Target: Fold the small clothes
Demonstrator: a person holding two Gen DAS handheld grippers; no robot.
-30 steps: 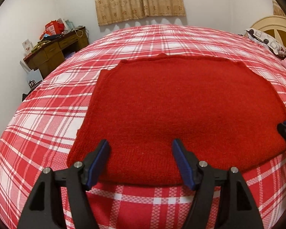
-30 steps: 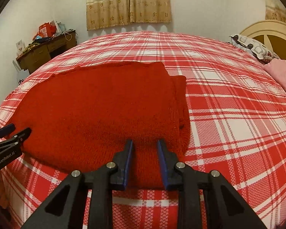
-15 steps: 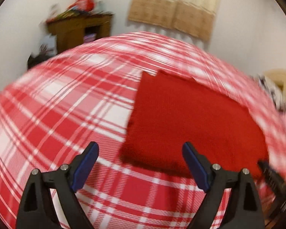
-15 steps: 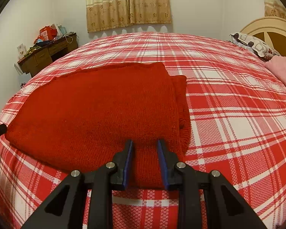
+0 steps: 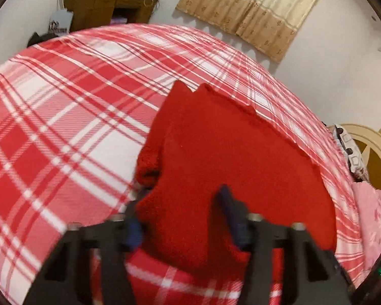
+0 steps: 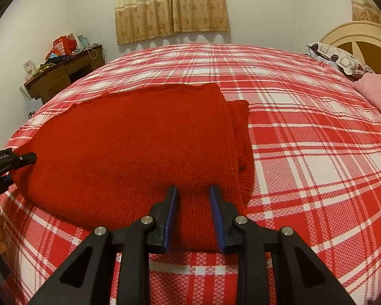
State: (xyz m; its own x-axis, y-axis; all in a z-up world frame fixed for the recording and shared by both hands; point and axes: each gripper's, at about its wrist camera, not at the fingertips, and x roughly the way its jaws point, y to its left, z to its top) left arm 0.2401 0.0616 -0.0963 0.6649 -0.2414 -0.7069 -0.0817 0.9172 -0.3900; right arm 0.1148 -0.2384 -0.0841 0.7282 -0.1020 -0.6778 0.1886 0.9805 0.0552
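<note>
Mostly the pictures show a big bed with a red and white checked cover, and the red knitted sweater lies flat on the near part of it, already folded in at its right side. Far off by the wall stands a brown desk piled with stuff, and a spotted pillow sits by the headboard. The right gripper sits at the sweater's near edge with its jaws narrow, and a strip of the knit lies between them; the pads seem to pinch it. The left gripper is at the sweater's left side. Its jaws have just been closing, and a lump of red knit is bunched between them, though the picture is blurry there, so how tight the grip is I cannot tell. What could go wrong? The thick, stretchy knit could slip out of the left jaws if they caught only the top layer, and then the fold would flop open. If one hand pulls harder than the other, the sweater could slide on the smooth cover and the fold could come out crooked.
</note>
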